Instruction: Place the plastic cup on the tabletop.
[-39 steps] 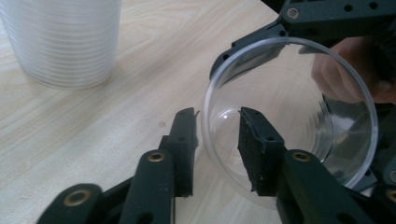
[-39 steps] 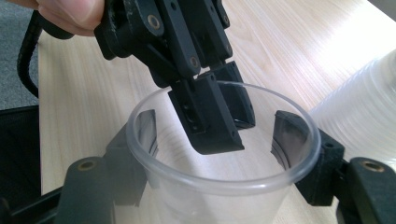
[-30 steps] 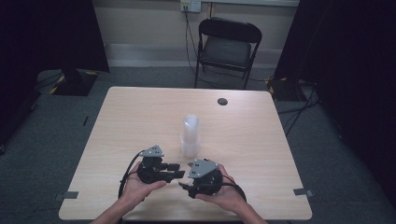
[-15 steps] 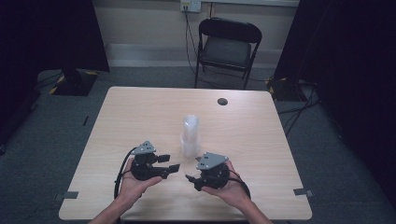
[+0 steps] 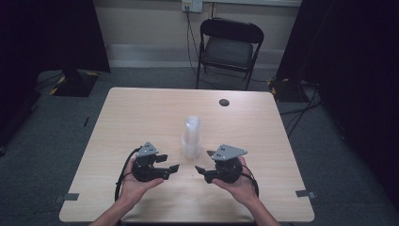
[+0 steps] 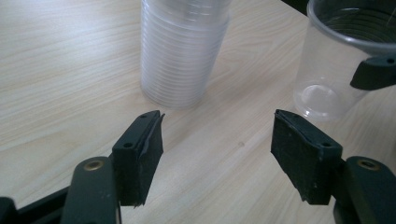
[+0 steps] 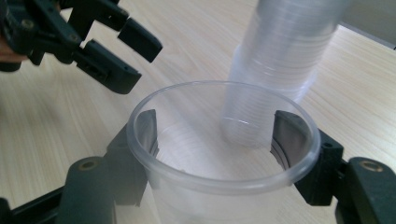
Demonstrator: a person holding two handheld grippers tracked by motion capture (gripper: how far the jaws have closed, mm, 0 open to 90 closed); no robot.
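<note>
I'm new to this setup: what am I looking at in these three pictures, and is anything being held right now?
A person sits at a table holding a hand-worked claw in each hand. The high view looks down from above; the other two pictures come from cameras riding on each claw. On the table stands a stack of clear plastic cups. The right claw is closed around a single clear cup, upright, its pads pressing the sides. The left claw has just been opening and holds nothing. A small dark disc lies near the far edge.
</note>
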